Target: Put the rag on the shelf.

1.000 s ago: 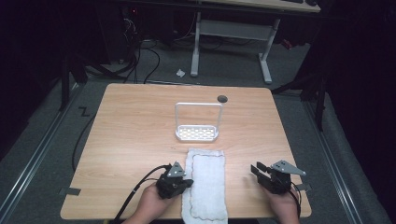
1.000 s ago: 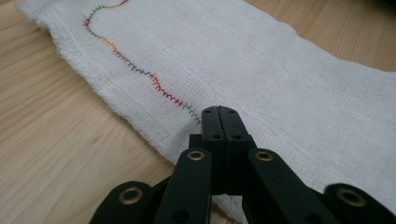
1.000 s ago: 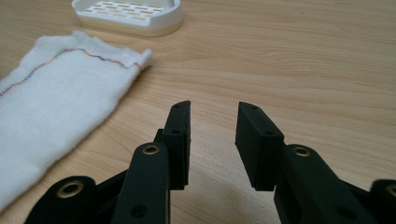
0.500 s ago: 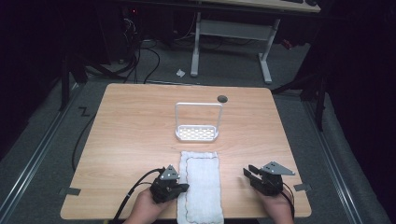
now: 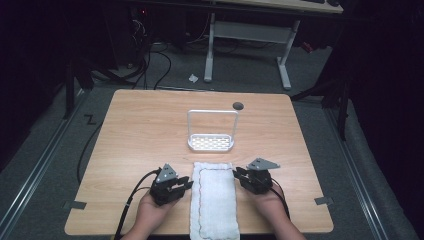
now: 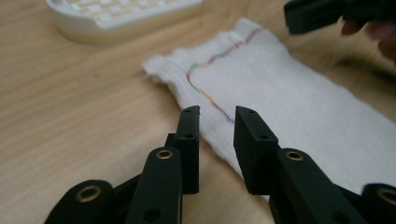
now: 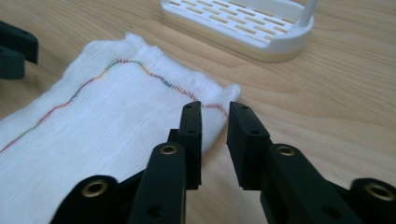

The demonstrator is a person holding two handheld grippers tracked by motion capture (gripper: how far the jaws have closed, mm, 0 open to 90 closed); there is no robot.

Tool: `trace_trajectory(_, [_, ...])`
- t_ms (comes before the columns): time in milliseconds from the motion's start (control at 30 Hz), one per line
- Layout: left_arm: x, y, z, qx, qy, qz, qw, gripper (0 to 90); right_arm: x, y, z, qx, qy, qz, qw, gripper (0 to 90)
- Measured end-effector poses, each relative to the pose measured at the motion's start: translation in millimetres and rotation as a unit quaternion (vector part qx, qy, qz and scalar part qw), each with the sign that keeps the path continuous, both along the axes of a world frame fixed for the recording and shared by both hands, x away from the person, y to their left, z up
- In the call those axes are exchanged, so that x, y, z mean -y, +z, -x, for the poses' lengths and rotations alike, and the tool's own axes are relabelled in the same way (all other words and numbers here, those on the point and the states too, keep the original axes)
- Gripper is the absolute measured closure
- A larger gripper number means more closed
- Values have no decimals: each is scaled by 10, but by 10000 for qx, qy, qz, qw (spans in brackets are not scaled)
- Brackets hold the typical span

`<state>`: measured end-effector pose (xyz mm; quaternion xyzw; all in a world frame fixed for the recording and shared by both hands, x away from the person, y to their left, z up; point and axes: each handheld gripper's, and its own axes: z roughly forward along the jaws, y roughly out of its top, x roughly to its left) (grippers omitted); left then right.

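A white towel (image 5: 215,200) with a coloured stitched border lies flat on the wooden table, reaching down to the near edge. My left gripper (image 5: 188,183) sits at its left side. In the left gripper view its jaws (image 6: 217,114) have just been opening, and they hover a little apart over the towel's (image 6: 289,107) left edge without pinching it. My right gripper (image 5: 239,175) is at the towel's right side. Its jaws (image 7: 215,109) have just been closing to a narrow gap by the far right corner of the towel (image 7: 102,112), and nothing is pressed between the pads.
A white slotted rack (image 5: 211,142) with an upright wire frame stands just beyond the towel, and also appears as the rack (image 6: 116,18) and the rack (image 7: 243,23). A dark round hole (image 5: 238,105) sits near the table's far edge. Bare wood lies to both sides.
My right gripper has moved left, up to the towel's right edge, and its jaws have narrowed. My left gripper has opened and edged slightly away from the near edge. The towel lies a little straighter.
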<state>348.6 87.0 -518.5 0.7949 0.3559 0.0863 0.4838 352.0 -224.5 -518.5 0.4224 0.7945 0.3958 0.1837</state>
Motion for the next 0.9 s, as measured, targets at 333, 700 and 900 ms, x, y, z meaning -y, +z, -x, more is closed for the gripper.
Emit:
trace_trajectory(333, [390, -54, -572, -384, 465, -501, 9969, 555, -37, -143, -262, -256, -104, 158, 9995, 811])
trace_trajectory(700, [474, -201, -528, -198, 346, -597, 9974, 750, -27, -175, -216, -162, -155, 82, 9997, 766])
trace_trajectory(900, [421, -215, -568, -461, 338, -327, 9978, 805, -11, -145, -227, -203, -220, -242, 9993, 663])
